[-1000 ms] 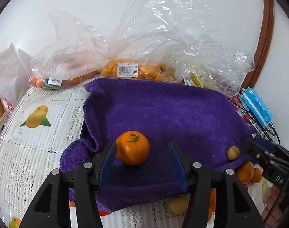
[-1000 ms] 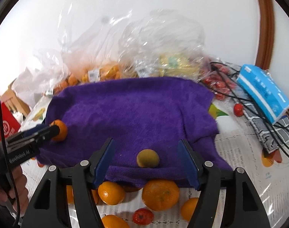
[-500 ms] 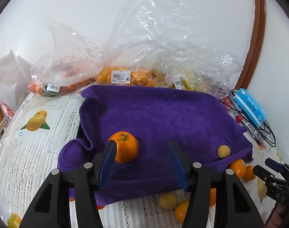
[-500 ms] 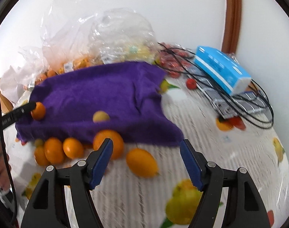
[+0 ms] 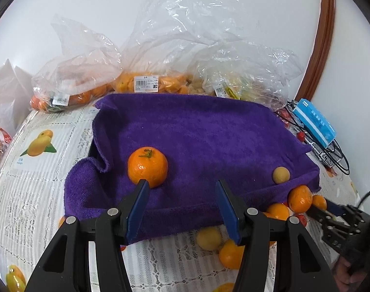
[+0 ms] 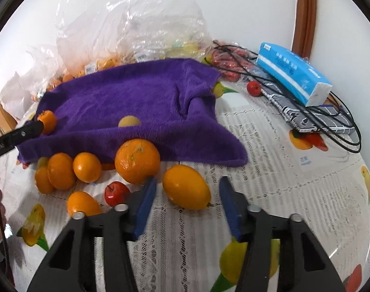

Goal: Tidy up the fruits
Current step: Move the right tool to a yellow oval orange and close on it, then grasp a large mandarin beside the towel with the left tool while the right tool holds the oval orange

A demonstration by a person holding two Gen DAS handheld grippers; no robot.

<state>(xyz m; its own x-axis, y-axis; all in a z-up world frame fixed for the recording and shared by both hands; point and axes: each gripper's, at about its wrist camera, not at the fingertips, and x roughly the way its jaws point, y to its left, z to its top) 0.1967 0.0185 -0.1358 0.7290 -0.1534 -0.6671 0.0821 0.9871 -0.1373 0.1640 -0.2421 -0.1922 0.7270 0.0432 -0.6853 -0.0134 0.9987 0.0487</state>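
A purple towel (image 5: 197,131) covers a tray on the table. A mandarin (image 5: 147,166) lies on it, just beyond my open, empty left gripper (image 5: 182,185), by its left finger. A small yellow fruit (image 5: 281,174) rests near the towel's right edge. My right gripper (image 6: 188,182) is open and empty, its fingers on either side of a yellow-orange lemon (image 6: 186,187) on the tablecloth. A large orange (image 6: 137,160), several smaller oranges (image 6: 86,167) and a small red fruit (image 6: 117,193) lie along the towel's front edge.
Clear plastic bags of fruit (image 5: 146,82) stand behind the towel against the wall. A blue tissue pack (image 6: 293,73), black cables (image 6: 331,116) and a small red fruit (image 6: 253,88) lie at the right. The fruit-print tablecloth (image 6: 282,170) covers the table.
My left gripper has pulled back from the mandarin, leaving it on the towel. My right gripper has swung right and down from the towel to the lemon on the tablecloth.
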